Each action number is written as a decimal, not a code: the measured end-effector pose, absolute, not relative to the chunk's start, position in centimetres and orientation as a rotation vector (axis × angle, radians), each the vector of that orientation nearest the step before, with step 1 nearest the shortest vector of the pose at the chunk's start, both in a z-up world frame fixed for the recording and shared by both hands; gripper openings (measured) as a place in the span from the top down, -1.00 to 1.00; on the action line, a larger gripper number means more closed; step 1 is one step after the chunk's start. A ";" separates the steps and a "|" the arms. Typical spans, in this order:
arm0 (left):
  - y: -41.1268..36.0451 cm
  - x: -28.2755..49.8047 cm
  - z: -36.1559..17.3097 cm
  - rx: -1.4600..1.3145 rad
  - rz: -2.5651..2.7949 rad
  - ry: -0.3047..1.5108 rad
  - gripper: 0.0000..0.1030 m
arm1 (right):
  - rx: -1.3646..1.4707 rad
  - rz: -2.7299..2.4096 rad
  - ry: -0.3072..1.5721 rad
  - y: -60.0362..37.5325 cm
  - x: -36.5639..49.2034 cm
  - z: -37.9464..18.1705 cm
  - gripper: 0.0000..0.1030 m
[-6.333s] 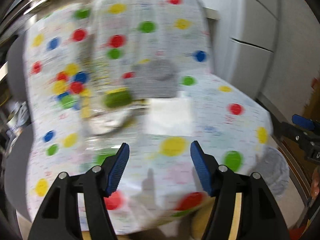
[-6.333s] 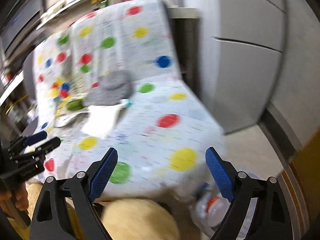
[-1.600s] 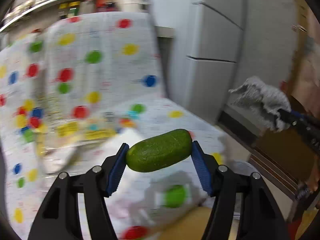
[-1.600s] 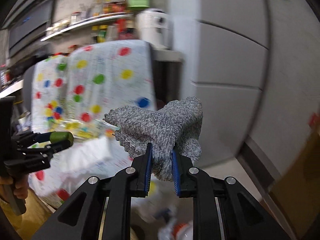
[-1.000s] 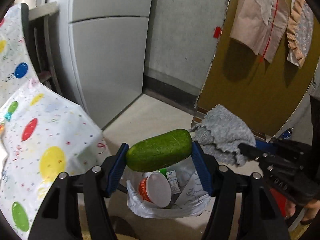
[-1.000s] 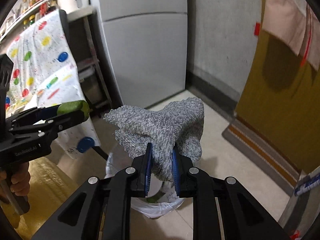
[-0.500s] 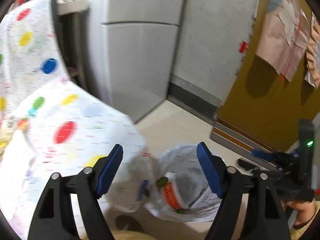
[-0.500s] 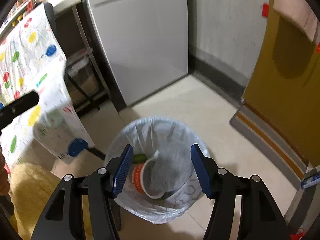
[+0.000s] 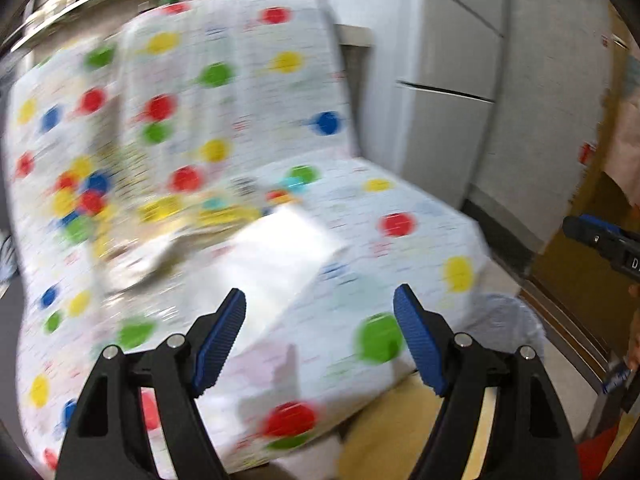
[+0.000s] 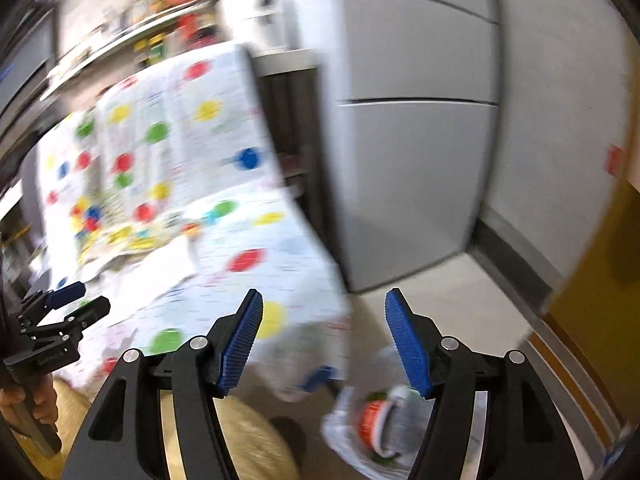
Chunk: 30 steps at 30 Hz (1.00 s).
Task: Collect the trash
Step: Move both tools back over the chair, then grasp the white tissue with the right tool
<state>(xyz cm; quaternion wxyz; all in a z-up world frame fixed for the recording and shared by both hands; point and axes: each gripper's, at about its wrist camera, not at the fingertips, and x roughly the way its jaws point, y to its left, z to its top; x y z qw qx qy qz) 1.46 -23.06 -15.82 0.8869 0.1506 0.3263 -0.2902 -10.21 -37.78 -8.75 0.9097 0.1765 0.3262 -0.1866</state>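
Currently both grippers, left (image 9: 320, 336) & right (image 10: 323, 336), gape empty; white paper (image 9: 276, 256) on table (image 9: 420, 216) looks light, limp — pinch 1 edge.

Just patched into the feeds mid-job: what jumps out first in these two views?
The polka-dot cloth in bright red, yellow, green and blue fills the left wrist view, with a white sheet lying on it ahead of the open left gripper. In the right wrist view, the open right gripper hangs above a trash bag on the floor holding an orange-and-white cup.
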 end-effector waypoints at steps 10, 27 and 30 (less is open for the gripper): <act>-11.2 6.1 -15.0 0.215 -0.348 0.686 -0.44 | 0.255 -0.015 0.769 -28.5 2.1 -11.5 -0.26; -7.0 10.1 -15.8 0.145 -0.236 0.724 -0.44 | 0.381 0.122 0.928 -29.2 14.4 -17.4 -0.69; -6.7 10.2 -15.7 0.139 -0.235 0.724 -0.44 | 0.327 0.216 0.934 -26.9 13.9 -17.0 -0.70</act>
